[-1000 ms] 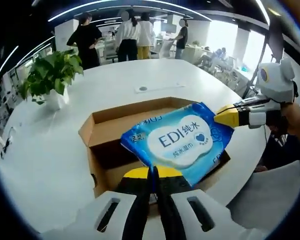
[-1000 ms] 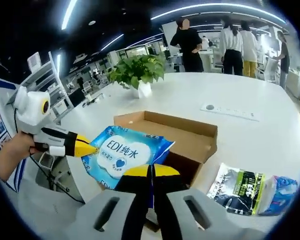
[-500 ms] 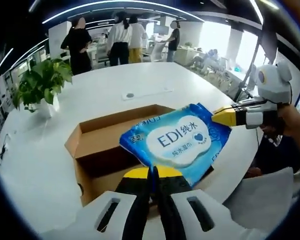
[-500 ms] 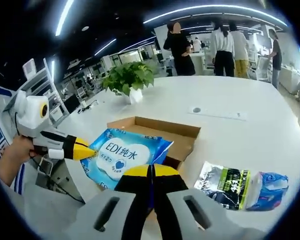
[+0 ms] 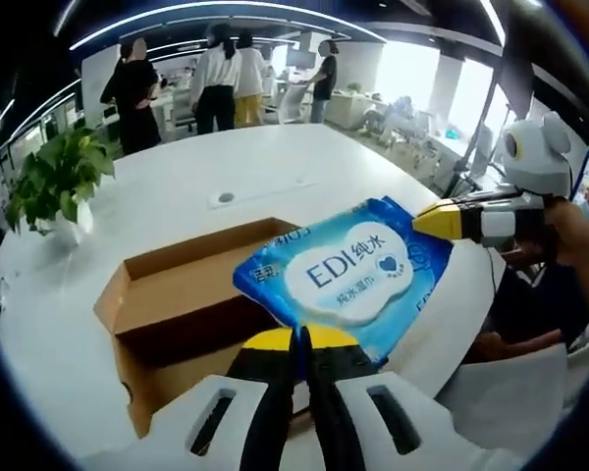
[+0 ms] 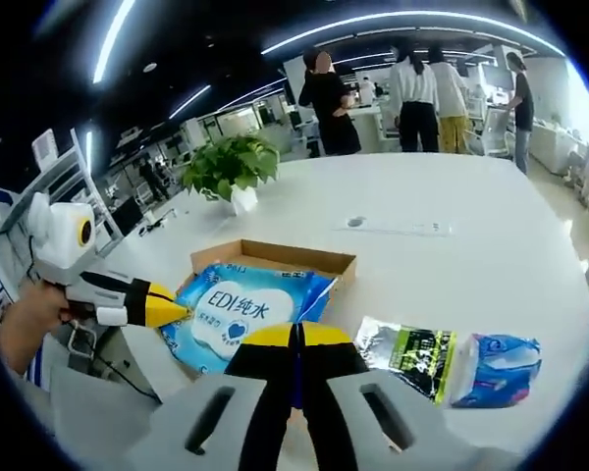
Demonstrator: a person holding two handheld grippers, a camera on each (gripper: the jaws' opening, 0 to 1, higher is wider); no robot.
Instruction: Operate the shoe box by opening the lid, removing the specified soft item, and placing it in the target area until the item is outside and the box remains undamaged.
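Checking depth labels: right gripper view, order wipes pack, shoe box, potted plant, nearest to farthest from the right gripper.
1. Wipes pack, clamped in the right gripper, just left of it.
2. Shoe box, open, directly behind the pack.
3. Potted plant, far across the table, upper left.

The wipes pack is bright blue with a white oval label bearing blue lettering and a dark blue heart. The shoe box is plain brown cardboard on a white desk. Both grippers' fingers are yellow-tipped over black. A second pouch is black, green and white.
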